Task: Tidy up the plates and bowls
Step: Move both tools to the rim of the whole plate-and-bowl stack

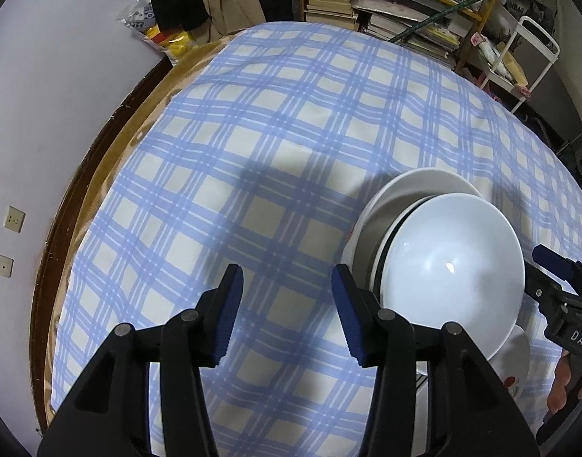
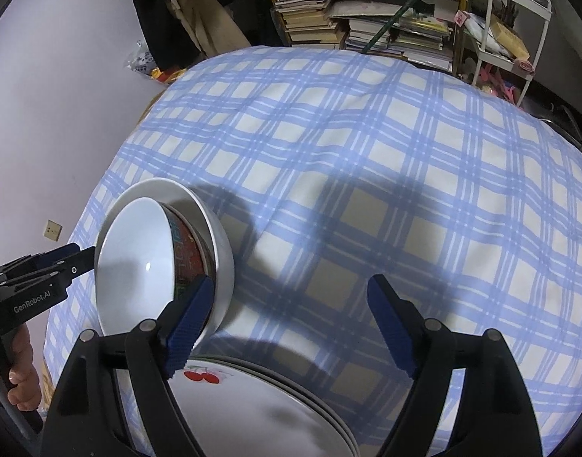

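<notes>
Nested bowls stand on the checked cloth: a white bowl (image 1: 451, 266) (image 2: 138, 259) sits inside a red and teal patterned bowl (image 2: 184, 251), which sits inside a bigger white bowl (image 1: 416, 186) (image 2: 220, 251). Stacked plates (image 2: 260, 407) (image 1: 517, 358) with a cherry print lie in front of them. My left gripper (image 1: 289, 316) (image 2: 79, 257) is open just left of the bowls, with only cloth between its fingers. My right gripper (image 2: 291, 327) (image 1: 546, 278) is open wide on the bowls' other side. Its left finger (image 2: 188, 323) is close to the outer bowl, and the plates' far edge is below it.
The blue checked cloth (image 1: 253, 133) covers a round table with a brown edge (image 1: 81, 198) beside a pale wall. Shelves of books (image 1: 386, 11) and a white cart (image 2: 512, 38) stand beyond the far side. A hand (image 2: 20, 373) holds the left gripper's handle.
</notes>
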The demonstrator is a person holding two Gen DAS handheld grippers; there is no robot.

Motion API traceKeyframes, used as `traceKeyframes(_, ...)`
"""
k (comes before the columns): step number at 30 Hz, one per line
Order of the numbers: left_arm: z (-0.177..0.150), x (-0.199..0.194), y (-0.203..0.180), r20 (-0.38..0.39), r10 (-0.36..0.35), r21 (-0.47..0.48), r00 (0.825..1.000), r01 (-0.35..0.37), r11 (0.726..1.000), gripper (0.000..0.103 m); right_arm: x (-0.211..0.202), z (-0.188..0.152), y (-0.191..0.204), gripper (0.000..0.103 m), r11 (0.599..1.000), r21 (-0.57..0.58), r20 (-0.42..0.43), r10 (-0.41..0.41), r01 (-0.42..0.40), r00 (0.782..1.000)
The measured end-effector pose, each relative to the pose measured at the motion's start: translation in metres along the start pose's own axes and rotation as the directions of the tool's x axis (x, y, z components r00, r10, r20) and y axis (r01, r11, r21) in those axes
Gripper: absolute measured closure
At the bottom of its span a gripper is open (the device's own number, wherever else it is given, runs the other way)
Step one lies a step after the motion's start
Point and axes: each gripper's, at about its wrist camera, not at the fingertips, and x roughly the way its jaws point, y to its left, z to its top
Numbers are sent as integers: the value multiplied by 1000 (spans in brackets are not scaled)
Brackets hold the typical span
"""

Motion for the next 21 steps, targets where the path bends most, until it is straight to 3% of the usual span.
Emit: traceKeyframes(21,15,10,1,-43,31,-1,999,-31,1000,56,11,6,-5,16,998,49,-62,36,-34,997)
